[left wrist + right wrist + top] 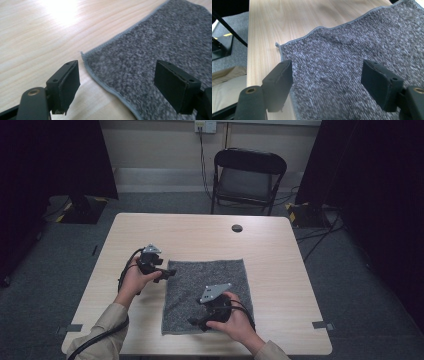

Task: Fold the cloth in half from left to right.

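A person's left hand [134, 281] is holding the left gripper [167, 273] just off the left edge of the grey towel [207, 285], near that edge's far end. In the left gripper view its two black jaws are standing wide apart with nothing between them, hovering over the towel's corner [82, 53] where the stitched hem is turning, one jaw over bare wood and the other over the grey pile. A black cable [97, 339] is trailing from this gripper along the person's beige sleeve [102, 332].

The towel is lying flat on the light wooden table [280, 265], spread as a rectangle in the middle of the near half, with its near edge close to the table's near rim.

To the right, the right hand [237, 320] is holding the right gripper [195, 322] over the towel's near left part. Its jaws are also spread wide and are gripping nothing; the right gripper view is showing them above the towel [352, 57], close to a corner [278, 45] at the table edge.

Beyond the table, a black folding chair [247, 177] is standing on the grey floor.
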The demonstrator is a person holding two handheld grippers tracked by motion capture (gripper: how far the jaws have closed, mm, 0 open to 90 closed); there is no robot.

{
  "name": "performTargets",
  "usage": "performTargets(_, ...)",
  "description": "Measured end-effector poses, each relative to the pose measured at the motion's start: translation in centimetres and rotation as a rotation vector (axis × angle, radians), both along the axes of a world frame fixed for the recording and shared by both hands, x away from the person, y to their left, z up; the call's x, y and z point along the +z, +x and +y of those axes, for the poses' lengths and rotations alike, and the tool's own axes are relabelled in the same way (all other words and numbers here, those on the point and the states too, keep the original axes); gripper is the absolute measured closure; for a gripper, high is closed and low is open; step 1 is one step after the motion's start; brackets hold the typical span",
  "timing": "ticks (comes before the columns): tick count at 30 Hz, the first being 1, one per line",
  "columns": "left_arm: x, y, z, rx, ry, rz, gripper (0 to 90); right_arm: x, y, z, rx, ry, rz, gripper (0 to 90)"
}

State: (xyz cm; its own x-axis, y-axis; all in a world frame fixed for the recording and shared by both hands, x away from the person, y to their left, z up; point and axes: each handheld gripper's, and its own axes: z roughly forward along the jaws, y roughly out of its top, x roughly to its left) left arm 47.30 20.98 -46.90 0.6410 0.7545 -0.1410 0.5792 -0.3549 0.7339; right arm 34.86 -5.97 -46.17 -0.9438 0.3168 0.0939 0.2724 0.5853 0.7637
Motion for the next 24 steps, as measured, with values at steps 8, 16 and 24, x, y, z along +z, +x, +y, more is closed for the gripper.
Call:
performTargets(8, -0.3, 0.7, 0.0, 0.027, 0.034, 0.001, 20.9, 0.2, -0.1, 1.5, 0.024, 0.007, -0.007, 29.3)
performTargets(16, -0.6, 1.0, 0.0, 0.035, 0.052, -0.002, 23.4, 0.1, -0.3, 3.1, 0.055, 0.013, -0.010, 33.1)
performTargets(24, -1.3, 1.3, 0.2, 0.037, 0.078, -0.006, 27.5, -0.8, -1.0, 4.8, 0.106, -0.001, -0.009, 40.4)
